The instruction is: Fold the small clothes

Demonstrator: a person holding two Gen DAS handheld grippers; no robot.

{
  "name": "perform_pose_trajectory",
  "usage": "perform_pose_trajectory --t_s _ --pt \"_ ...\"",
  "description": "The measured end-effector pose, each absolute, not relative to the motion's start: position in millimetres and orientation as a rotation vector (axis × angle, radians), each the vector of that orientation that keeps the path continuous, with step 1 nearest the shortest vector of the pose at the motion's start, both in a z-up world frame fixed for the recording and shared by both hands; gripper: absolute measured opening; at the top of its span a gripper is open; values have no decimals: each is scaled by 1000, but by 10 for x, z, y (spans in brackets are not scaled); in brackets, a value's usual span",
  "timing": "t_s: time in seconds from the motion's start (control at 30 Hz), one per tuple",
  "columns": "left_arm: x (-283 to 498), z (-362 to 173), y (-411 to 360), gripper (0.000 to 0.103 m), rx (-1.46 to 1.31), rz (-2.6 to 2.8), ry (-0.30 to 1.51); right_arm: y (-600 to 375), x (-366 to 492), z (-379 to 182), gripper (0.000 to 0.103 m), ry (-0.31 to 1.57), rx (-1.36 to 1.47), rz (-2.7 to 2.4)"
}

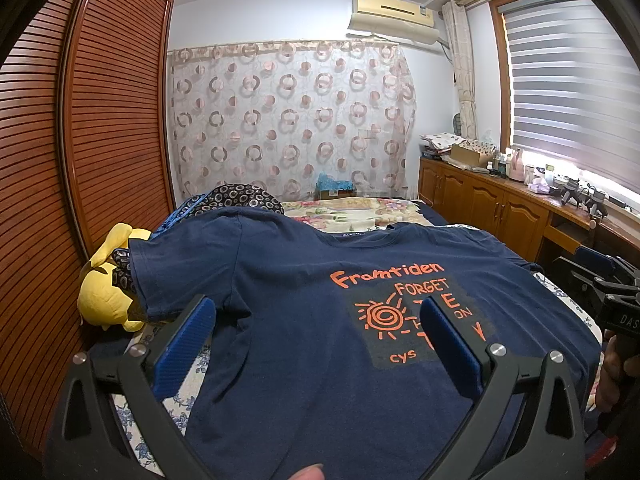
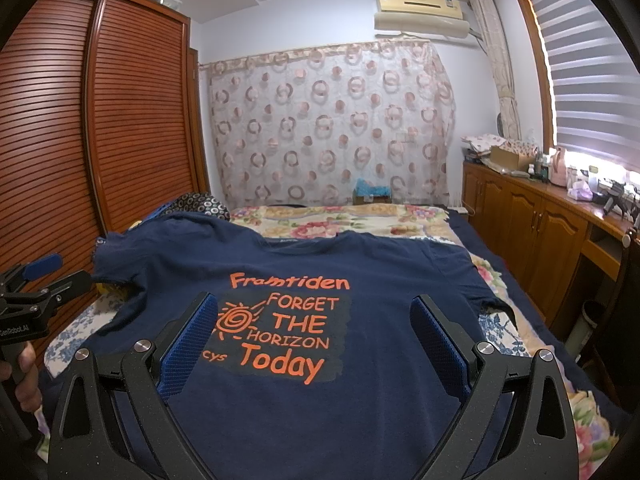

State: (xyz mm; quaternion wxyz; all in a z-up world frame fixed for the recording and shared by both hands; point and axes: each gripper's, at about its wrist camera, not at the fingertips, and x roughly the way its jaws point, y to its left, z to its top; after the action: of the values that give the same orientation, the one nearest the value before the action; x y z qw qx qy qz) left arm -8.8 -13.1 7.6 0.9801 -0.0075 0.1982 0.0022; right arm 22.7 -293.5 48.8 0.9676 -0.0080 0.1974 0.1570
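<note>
At the far left of both views stands one wardrobe (image 1: 112,120) with brown slatted doors; two doors show in the right wrist view. In the left wrist view, at the lower left, one yellow plush toy (image 1: 106,292) lies beside the wardrobe, and the left sleeve of the shirt covers a part of it.

One navy T-shirt (image 1: 312,380) lies spread flat, front up, in the middle of the bed (image 2: 500,332), filling the centre and lower part of both frames. Its orange print (image 2: 280,320) has one spiral sun and the words "Framtiden FORGET THE HORIZON Today". Two short sleeves show, one at each side.

The left gripper (image 1: 320,320) is released: its two blue fingers (image 1: 188,344) stand wide apart above the shirt, at the bottom of the left wrist view, and nothing is between them. The right gripper (image 2: 314,324) is released in the same way, its two fingers (image 2: 440,344) on either side of the print and low above the cloth; if they touch it I cannot tell. Each gripper shows also at the edge of the other view, with a hand (image 2: 24,376) on the handle.

Behind the shirt lies one floral blanket (image 2: 340,220). On the back wall hangs one curtain (image 1: 288,120) with ring pattern, and above it one air conditioner (image 1: 394,16). At the right stand a low wooden cabinet (image 2: 532,216) with many small things on top, and one window blind (image 1: 568,88).
</note>
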Motion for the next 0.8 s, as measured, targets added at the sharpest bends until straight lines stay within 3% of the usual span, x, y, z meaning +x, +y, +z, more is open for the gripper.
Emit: perform_pose_trajectory --t_s 0.8 --pt "88 -155 282 103 -54 90 463 -2712 423 342 99 394 -55 336"
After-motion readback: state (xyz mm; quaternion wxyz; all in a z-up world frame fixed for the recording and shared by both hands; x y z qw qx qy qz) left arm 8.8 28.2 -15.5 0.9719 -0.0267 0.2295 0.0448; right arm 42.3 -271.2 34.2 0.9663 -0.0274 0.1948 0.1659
